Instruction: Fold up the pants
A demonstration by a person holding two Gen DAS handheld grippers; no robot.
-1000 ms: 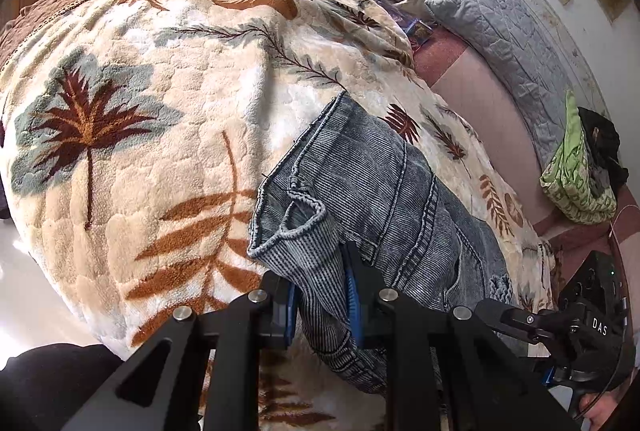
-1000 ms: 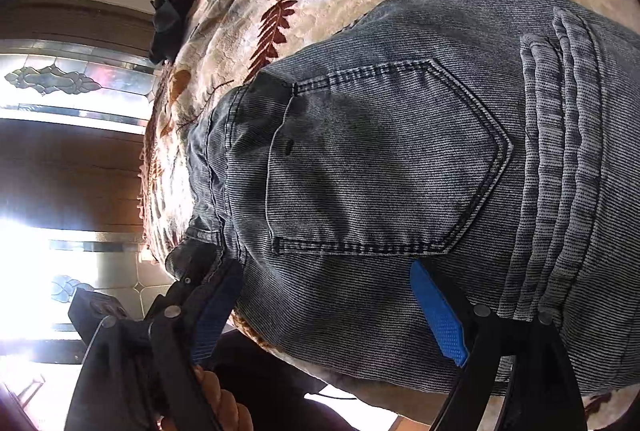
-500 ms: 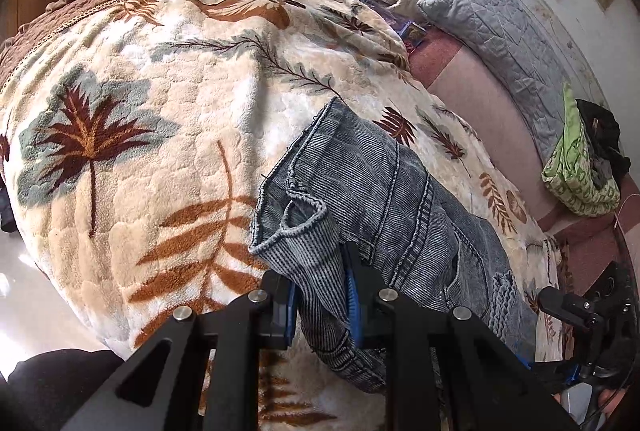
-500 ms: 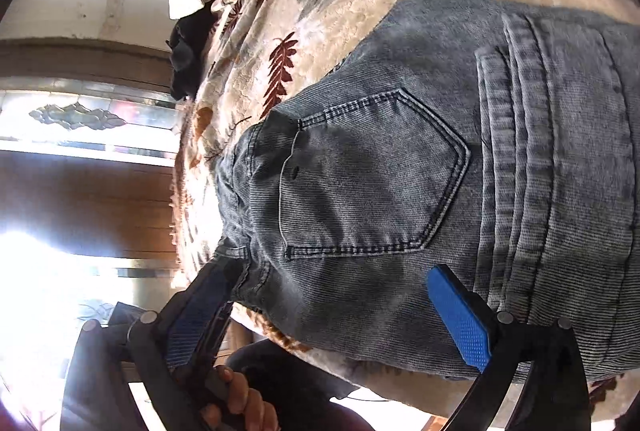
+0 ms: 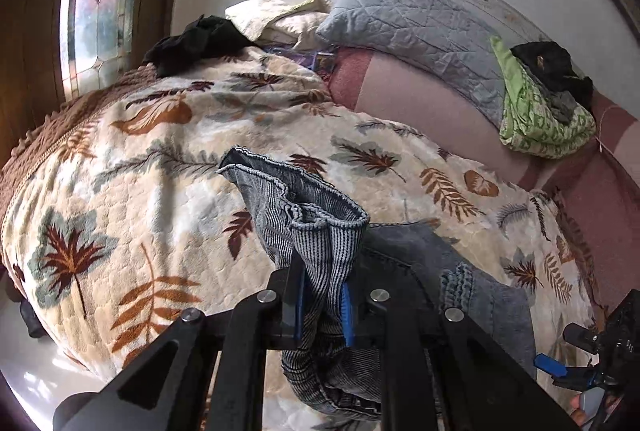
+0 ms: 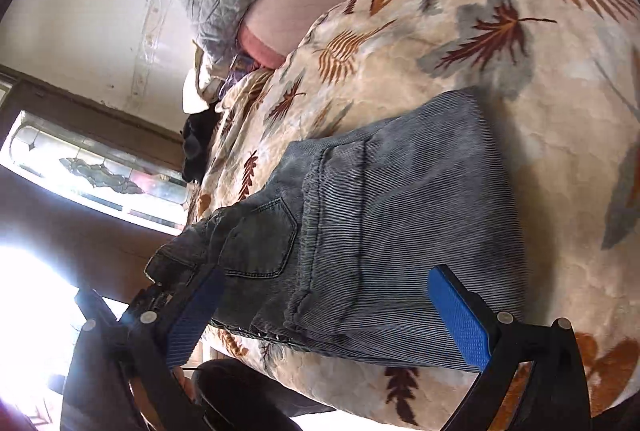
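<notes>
Left gripper [image 5: 323,305]: jaws closing, blue pads pinched on a bunched edge of the denim pants [image 5: 304,227]; the hem end stands up above the fingers, off the bed. Right gripper [image 6: 332,315]: fingers spread wide, nothing between the pads, hovering over the flat half of the pants near the back pocket [image 6: 260,243].

Pants location: near edge of the bed, partly doubled over, most of the cloth resting on the leaf-print blanket [image 5: 132,167]; a fold hangs below the left gripper's fingers.

Risks, as I judge them:
- Grip takes only a thick wad at one point; heavy denim could slide out of the pads if lifted further.
- One-handed carry would likely let the free layer sag and land skewed, so the edges won't match.
- Plush blanket is soft and lumpy; cloth may drag on it and wrinkle.
- Pants sit close to the mattress edge; a pull toward the person could tip them off.

Room: bedroom, stained-glass window [image 5: 96,3], grey quilted pillow [image 5: 412,27], green patterned bundle [image 5: 536,119], black garment [image 5: 196,43] at the far side.
</notes>
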